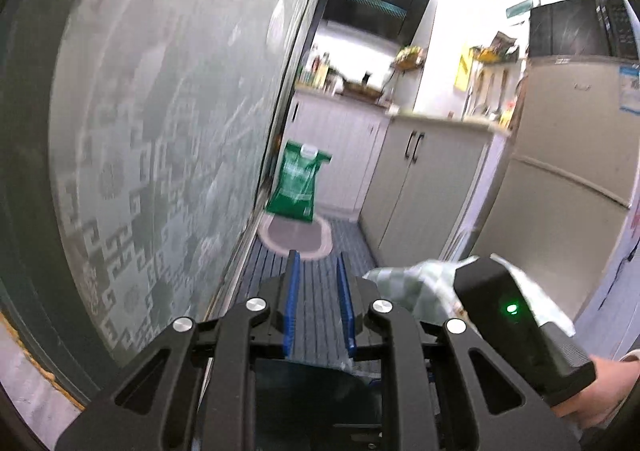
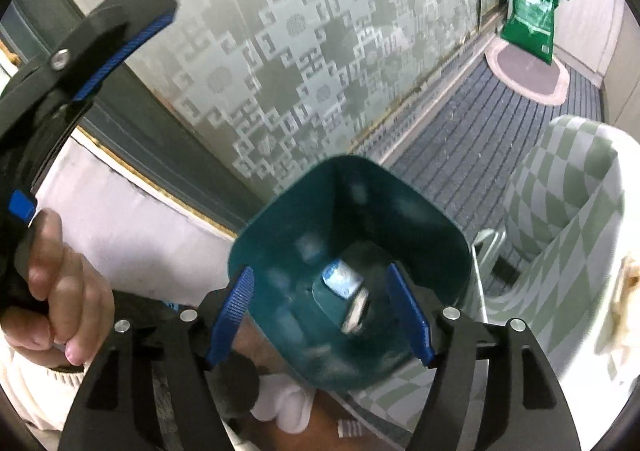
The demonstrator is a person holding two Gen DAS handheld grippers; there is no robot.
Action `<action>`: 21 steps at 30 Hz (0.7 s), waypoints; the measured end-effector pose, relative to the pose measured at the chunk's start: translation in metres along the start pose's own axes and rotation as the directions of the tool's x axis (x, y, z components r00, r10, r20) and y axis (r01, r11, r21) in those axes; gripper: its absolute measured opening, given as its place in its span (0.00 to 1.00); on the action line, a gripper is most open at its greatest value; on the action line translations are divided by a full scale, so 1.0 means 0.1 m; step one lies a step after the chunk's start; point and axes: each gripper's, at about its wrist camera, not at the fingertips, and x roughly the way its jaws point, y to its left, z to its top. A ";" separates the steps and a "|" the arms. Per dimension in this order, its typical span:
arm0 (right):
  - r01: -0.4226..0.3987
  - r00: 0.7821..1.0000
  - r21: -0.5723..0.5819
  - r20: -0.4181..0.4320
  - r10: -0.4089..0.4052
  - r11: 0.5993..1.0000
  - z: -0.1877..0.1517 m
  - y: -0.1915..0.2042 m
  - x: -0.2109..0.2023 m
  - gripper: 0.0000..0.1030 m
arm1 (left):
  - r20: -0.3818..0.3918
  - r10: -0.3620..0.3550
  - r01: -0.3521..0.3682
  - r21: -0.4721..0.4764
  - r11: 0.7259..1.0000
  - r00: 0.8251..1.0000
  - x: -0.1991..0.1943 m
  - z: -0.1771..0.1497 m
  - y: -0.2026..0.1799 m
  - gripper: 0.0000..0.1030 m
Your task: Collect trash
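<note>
The right gripper (image 2: 320,315) hung over a teal bin (image 2: 352,271) that filled the lower centre of its view, its blue fingers (image 2: 236,315) spread wide to either side of the bin's open mouth and gripping nothing. Down at the bottom of the bin lay some trash (image 2: 342,283), a pale blue-and-white scrap with a lighter piece beside it, too blurred to name. At the right edge of that view a green-and-white checked cloth (image 2: 560,219) draped over something white. In the upper left, the left gripper (image 2: 112,47) showed from the side, and a bare hand (image 2: 56,283) clutched its handle at the left edge.

In the left wrist view, the left gripper (image 1: 318,303) pointed along a narrow kitchen, its fingers (image 1: 292,303) apart at a moderate gap with nothing between them. A patterned frosted glass door (image 1: 168,139) filled the left of the frame. A green bag (image 1: 298,183) stood on an oval mat (image 1: 296,235) in the centre, with cabinets (image 1: 428,191) and a fridge (image 1: 568,171) to the right. The body of the right gripper (image 1: 516,319) sat at the lower right, its green light lit
</note>
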 end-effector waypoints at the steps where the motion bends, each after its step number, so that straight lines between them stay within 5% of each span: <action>1: 0.001 1.000 0.000 0.012 -0.001 1.000 0.01 0.00 -0.03 0.68 | 0.014 -0.010 0.010 -0.003 1.000 1.000 -0.04 0.02 0.00 0.19; 10: 0.055 0.983 -0.017 0.175 -0.051 0.998 0.04 -0.04 -0.54 0.68 | 0.093 -0.094 0.095 -0.009 0.995 0.991 -0.14 0.13 -0.19 0.31; 21: 0.225 0.912 0.099 0.328 -0.245 0.969 -0.23 -0.62 -1.35 0.68 | 0.043 -0.154 0.152 0.030 0.988 0.987 0.08 0.04 -0.54 0.51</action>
